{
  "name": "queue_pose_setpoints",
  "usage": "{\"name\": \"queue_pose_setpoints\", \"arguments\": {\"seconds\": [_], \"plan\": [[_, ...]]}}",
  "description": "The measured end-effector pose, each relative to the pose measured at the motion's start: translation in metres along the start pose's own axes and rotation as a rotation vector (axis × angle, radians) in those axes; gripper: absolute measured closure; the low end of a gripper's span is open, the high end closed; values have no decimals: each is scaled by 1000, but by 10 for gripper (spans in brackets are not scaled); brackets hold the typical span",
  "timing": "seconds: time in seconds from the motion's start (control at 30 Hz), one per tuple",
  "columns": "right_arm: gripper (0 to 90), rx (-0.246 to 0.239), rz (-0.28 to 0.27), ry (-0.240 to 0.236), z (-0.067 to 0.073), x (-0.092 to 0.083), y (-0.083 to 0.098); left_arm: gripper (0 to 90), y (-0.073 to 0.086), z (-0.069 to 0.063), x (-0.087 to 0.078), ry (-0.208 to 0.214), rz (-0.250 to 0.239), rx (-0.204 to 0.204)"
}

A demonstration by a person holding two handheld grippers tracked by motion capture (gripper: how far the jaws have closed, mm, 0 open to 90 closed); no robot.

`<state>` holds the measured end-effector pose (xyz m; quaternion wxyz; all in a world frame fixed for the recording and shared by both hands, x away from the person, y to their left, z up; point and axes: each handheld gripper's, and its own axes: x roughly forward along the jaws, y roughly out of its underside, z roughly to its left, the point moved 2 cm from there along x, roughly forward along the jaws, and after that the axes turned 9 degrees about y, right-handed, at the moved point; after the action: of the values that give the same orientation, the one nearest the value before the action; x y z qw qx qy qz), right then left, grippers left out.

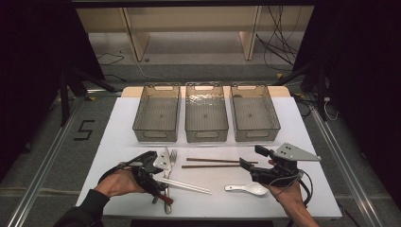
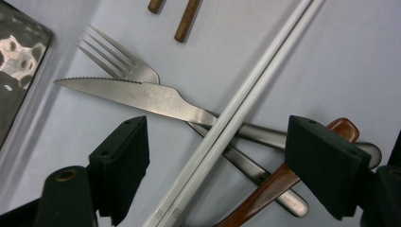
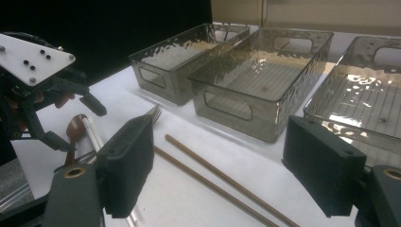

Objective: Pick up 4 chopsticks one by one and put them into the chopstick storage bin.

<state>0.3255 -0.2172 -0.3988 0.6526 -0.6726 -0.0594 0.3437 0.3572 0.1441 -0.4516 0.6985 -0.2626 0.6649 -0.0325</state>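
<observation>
Now, from the high view, the left gripper (image 1: 158,177) hangs over a crossed cutlery pile at the table's (image 1: 302,142) near edge. Left gripper view: jaws apart, straddling the white chopsticks (image 2: 236,109) lying atop knife (image 2: 142,94) and fork (image 2: 118,59), likely the easiest pick. Right gripper view: right gripper (image 3: 222,163) parted, empty, waiting.

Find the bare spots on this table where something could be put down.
Free: the three bins; the strip between bins and brown chopsticks; the right edge past the right gripper. Crowded: the cutlery pile under the left gripper.
</observation>
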Motion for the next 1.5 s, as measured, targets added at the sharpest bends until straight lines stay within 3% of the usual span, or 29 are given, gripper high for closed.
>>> {"name": "queue_pose_setpoints", "arguments": {"seconds": [0.13,0.37,0.8,1.5], "plan": [[264,-1,-3,-1,0,0,0,269,1,-2,2,6,18,23],[264,-2,-2,-2,1,0,0,249,3,-6,5,21,52,48],[264,-8,-2,-4,1,0,-1,452,6,-5,12,20,85,102],[264,-10,2,-9,2,1,0,582,7,-5,17,29,130,154]]}}
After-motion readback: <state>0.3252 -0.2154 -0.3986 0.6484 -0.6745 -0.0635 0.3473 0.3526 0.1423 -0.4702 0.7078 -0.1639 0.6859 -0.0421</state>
